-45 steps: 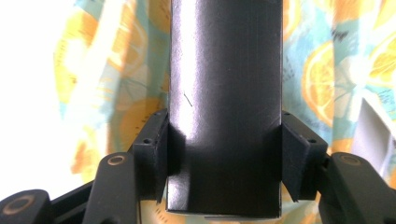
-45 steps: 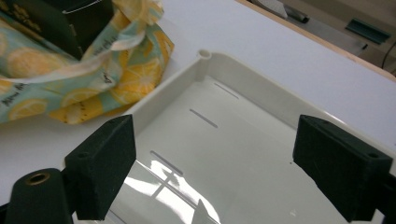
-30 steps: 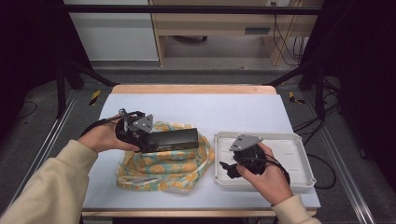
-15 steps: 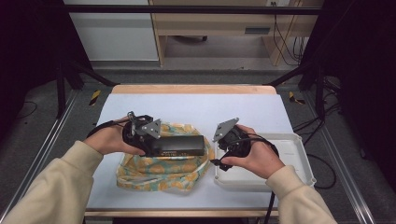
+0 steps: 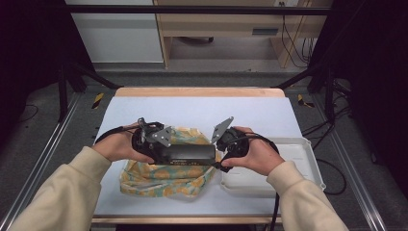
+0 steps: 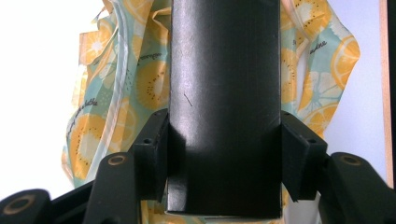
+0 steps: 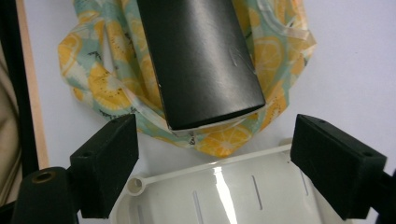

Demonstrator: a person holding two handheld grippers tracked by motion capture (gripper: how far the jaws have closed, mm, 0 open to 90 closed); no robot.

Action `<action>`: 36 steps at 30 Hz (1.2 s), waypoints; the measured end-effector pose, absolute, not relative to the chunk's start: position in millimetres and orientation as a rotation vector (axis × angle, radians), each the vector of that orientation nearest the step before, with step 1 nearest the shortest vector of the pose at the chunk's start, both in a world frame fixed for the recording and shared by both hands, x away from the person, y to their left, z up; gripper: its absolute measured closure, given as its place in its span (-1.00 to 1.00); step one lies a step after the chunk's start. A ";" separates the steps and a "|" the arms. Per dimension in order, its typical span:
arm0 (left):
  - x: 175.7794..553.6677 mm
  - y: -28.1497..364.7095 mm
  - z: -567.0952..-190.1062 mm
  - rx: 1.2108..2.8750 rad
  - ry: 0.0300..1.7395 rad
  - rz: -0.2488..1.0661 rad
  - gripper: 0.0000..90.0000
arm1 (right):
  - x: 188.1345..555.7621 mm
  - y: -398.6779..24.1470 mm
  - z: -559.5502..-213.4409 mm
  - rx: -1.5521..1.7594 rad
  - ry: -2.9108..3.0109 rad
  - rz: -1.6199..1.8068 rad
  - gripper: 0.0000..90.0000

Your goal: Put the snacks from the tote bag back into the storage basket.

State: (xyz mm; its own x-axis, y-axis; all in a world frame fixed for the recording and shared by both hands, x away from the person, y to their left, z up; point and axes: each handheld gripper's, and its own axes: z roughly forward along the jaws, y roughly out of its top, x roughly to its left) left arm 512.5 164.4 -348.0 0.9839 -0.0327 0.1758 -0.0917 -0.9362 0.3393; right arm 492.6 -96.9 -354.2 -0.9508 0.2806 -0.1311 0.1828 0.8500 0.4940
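White bench: our left gripper [image 6: 224, 154] clamps the black box [image 5: 190, 154] over the fruit-print bag [image 5: 163, 175]; right gripper [image 7: 219, 154] gapes apart (near tray [image 5: 288, 163]).

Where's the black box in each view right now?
High view: black box, center, between both hands.
Left gripper view, middle, clamped by the left tongs.
Right gripper view, top center, beyond the open right tongs.
Shared landmark: citrus-print bag underneath.

The long black rectangular box [image 5: 188, 154] lies above the orange-print plastic bag [image 5: 166, 175], near the white table's [image 5: 202, 108] front edge; the white plastic tray [image 5: 288, 166] sits just right, toward the front-right corner.
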 end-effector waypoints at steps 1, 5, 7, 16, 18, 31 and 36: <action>512.2 164.0 -348.5 2.777 -0.090 0.236 -0.04 | 493.2 -95.9 -354.8 0.345 2.840 0.722 -0.66; 510.6 162.8 -349.4 2.778 -0.092 0.238 -0.04 | 494.3 -92.9 -356.6 0.338 2.866 0.696 -0.65; 510.1 160.6 -348.5 2.774 -0.086 0.236 -0.04 | 495.3 -93.1 -357.9 0.318 2.872 0.693 -0.65; 512.8 131.9 -343.1 2.773 -0.113 0.238 -0.04 | 495.6 -120.4 -356.6 0.354 2.865 0.711 -0.65; 513.2 124.8 -344.1 2.776 -0.112 0.229 -0.04 | 496.3 -127.5 -356.5 0.357 2.867 0.715 -0.65; 515.4 101.4 -341.1 2.768 -0.132 0.220 -0.04 | 503.2 -140.7 -364.2 0.368 2.911 0.665 -0.58; 515.9 101.1 -340.3 2.757 -0.129 0.226 -0.04 | 506.3 -137.9 -364.8 0.335 2.933 0.641 -0.48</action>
